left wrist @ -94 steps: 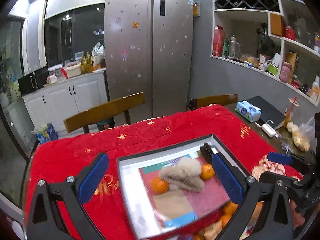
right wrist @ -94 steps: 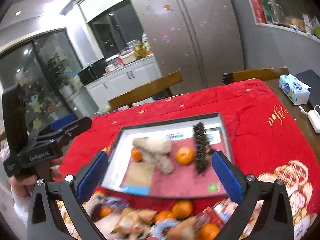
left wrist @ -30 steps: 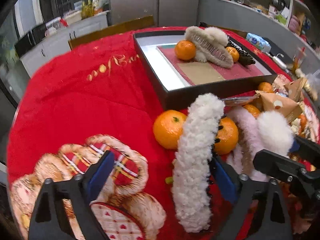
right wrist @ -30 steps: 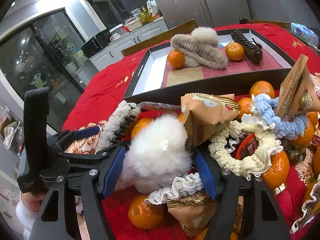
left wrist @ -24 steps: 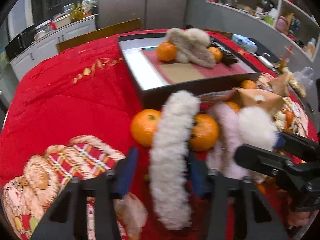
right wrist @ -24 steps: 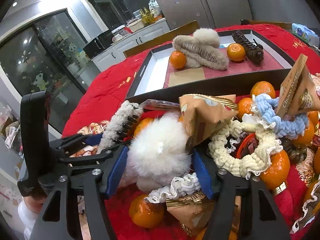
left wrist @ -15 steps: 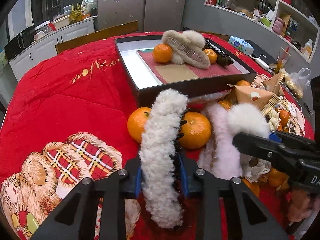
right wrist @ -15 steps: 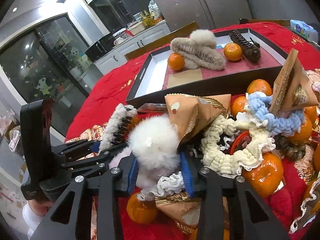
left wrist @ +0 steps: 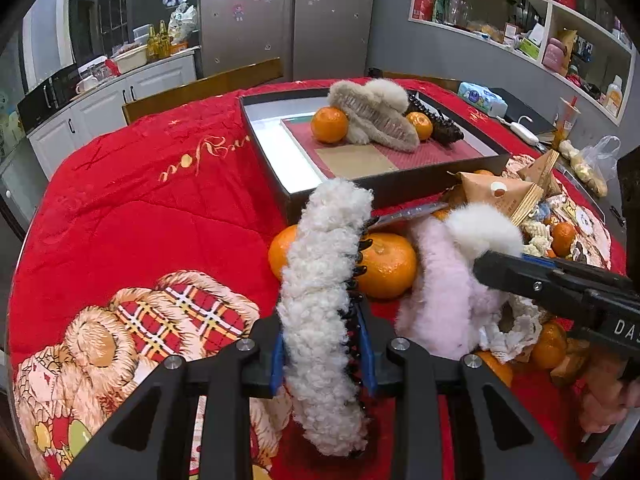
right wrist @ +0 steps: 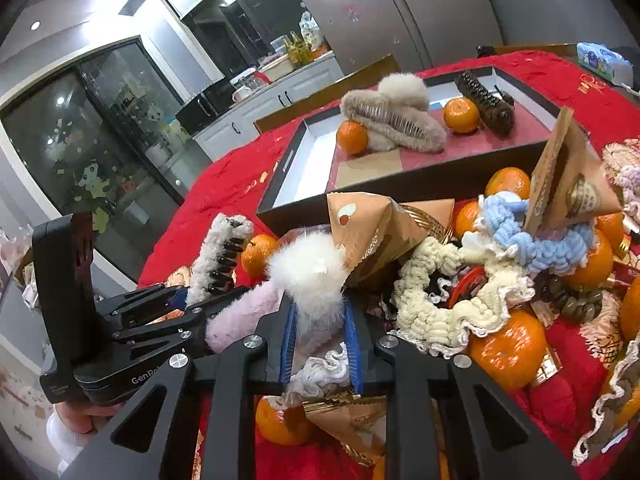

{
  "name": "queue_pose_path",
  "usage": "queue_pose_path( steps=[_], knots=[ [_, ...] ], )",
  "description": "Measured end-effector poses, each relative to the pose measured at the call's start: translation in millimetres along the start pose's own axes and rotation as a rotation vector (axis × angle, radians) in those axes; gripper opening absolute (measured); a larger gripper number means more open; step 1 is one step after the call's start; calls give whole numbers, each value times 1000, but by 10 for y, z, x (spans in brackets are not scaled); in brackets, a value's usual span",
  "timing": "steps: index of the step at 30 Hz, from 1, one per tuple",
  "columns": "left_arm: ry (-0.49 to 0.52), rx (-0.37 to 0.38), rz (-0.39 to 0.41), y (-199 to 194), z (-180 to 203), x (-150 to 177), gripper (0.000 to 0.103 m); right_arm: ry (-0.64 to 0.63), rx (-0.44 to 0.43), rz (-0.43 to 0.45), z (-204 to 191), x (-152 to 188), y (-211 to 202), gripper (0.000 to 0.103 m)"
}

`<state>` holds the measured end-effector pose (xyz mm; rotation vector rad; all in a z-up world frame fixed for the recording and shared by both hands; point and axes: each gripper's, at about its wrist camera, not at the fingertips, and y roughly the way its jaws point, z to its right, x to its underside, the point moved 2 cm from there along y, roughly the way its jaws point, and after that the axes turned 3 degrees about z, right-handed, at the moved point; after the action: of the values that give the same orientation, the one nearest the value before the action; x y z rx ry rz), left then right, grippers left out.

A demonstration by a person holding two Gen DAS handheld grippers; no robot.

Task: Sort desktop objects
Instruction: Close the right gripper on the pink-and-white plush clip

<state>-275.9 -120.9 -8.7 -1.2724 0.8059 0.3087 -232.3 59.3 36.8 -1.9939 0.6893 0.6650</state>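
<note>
- Two black two-finger grippers (left wrist: pixel 322 346), one per hand.
- One black shallow rectangular box (left wrist: pixel 384 192).
- In the box: two small orange tangerines (left wrist: pixel 329 125), one beige furry claw clip (left wrist: pixel 376 114), one dark brown claw clip (left wrist: pixel 442 128).
- Two tan pyramid-shaped paper packets (right wrist: pixel 372 228).
- One white curly-fleece claw clip (left wrist: pixel 322 280).

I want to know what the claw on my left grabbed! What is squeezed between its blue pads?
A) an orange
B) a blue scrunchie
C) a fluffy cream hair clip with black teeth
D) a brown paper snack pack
C: in the left wrist view the left gripper has its blue pads pressed on the curly cream hair clip, whose black teeth show along one side.
</note>
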Motion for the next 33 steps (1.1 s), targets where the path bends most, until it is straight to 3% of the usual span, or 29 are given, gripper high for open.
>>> queue_pose_path(
  steps=[8, 10, 14, 18, 27, 29, 30, 31, 33],
  knots=[
    [-17, -6, 49, -165, -62, -52, 31, -42, -28, 62, -105, -33, -142, 17],
    [-27, 1, 55, -193, -81, -58, 31, -42, -32, 64, -109, -32, -144, 7],
    [-21, 4, 58, -206, -56, -46, 31, -73, -25, 50, -143, -31, -94, 8],
    [-16, 14, 35, -150, -16, 0, 31, -70, -38, 12, -144, -8, -4, 22],
    [-11, 21, 12, -117, 4, 53, 31, -164, 33, -15, -250, 55, 130, 33],
    [-19, 17, 8, -104, -23, 51, 31, -171, 36, -59, -269, 83, 202, 48],
    [-22, 15, 7, -99, -36, 52, 31, -157, 17, -130, -257, 122, 305, 60],
    [-25, 13, 5, -98, -50, 54, 31, -154, 23, -170, -251, 162, 379, 58],
    [-31, 14, 2, -88, -63, 58, 31, -188, 78, -134, -278, 179, 380, 50]
  ],
)
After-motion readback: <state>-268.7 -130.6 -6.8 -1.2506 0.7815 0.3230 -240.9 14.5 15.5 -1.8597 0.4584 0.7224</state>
